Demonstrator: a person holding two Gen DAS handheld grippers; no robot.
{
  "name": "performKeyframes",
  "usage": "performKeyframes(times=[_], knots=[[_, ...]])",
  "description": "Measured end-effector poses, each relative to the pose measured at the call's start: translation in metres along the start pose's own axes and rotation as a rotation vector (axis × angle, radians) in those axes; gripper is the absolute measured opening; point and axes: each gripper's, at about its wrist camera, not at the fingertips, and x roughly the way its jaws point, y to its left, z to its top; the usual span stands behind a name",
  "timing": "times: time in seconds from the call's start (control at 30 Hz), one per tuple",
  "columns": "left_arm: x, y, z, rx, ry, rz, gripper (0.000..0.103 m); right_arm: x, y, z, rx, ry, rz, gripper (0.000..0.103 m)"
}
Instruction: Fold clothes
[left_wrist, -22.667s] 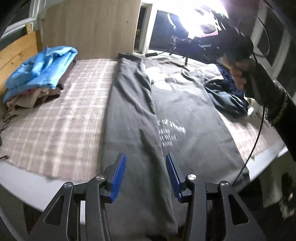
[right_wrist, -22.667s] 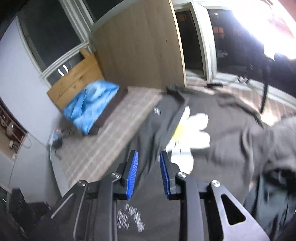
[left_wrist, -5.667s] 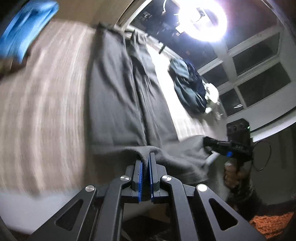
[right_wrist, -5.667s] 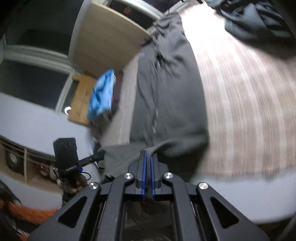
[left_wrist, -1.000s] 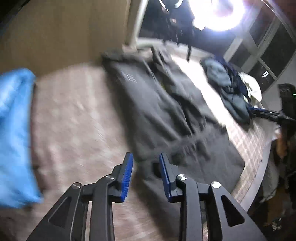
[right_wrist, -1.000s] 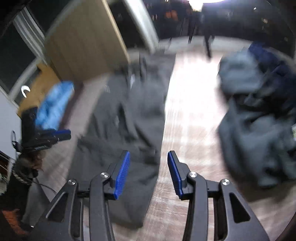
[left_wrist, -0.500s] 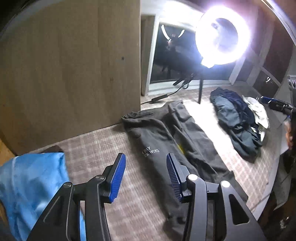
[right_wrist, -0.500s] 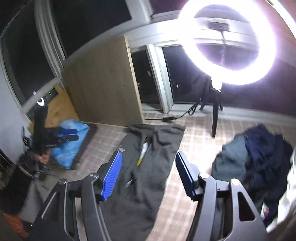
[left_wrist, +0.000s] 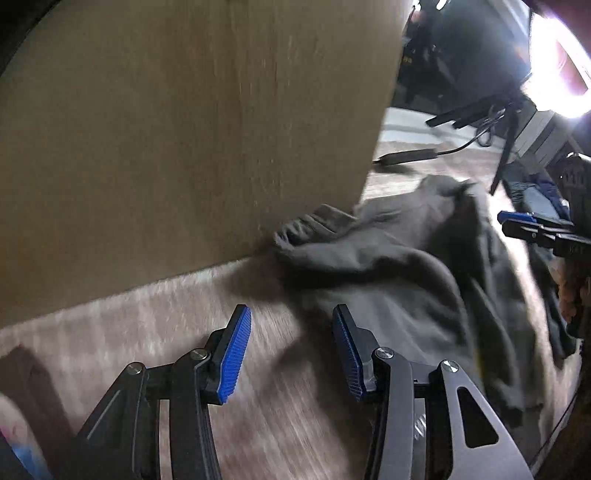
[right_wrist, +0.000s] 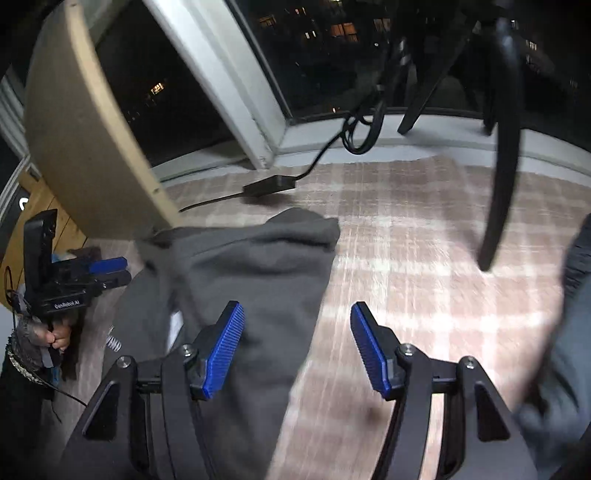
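A dark grey T-shirt (left_wrist: 399, 273) lies folded lengthwise on the plaid sheet (left_wrist: 177, 317), its far end bunched near the wooden board. My left gripper (left_wrist: 291, 350) hovers open just short of that end's left corner, nothing between its fingers. In the right wrist view the same shirt (right_wrist: 258, 269) runs under the left finger, and my right gripper (right_wrist: 297, 349) is open above its right edge. The other gripper shows at each view's side: the right one (left_wrist: 532, 229) and the left one (right_wrist: 110, 271), each held by a hand.
A tall wooden board (left_wrist: 184, 129) stands at the head of the bed. A black power adapter (right_wrist: 269, 186) and cable lie near the window sill. A lamp stand's legs (right_wrist: 498, 147) rise at the right, with a pile of dark clothes (right_wrist: 569, 332) beside them.
Both grippers have dropped from a high view of the bed down close to the shirt's far end by the board. Both stay open.
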Motion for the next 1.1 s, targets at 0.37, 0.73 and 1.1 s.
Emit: performKeyframes(times=[0.37, 0.73, 1.1], knots=[[0.016, -0.014, 0.011, 0.008, -0.041, -0.044, 0.046, 0.038, -0.007, 0.031, -0.072, -0.002, 0.027, 0.06], [0.013, -0.015, 0.011, -0.01, -0.104, -0.132, 0.008, 0.027, 0.005, 0.033, -0.104, -0.05, 0.117, 0.014], [-0.092, -0.054, 0.001, 0.115, -0.23, -0.226, 0.006, -0.076, 0.044, 0.025, -0.142, -0.2, 0.196, 0.009]])
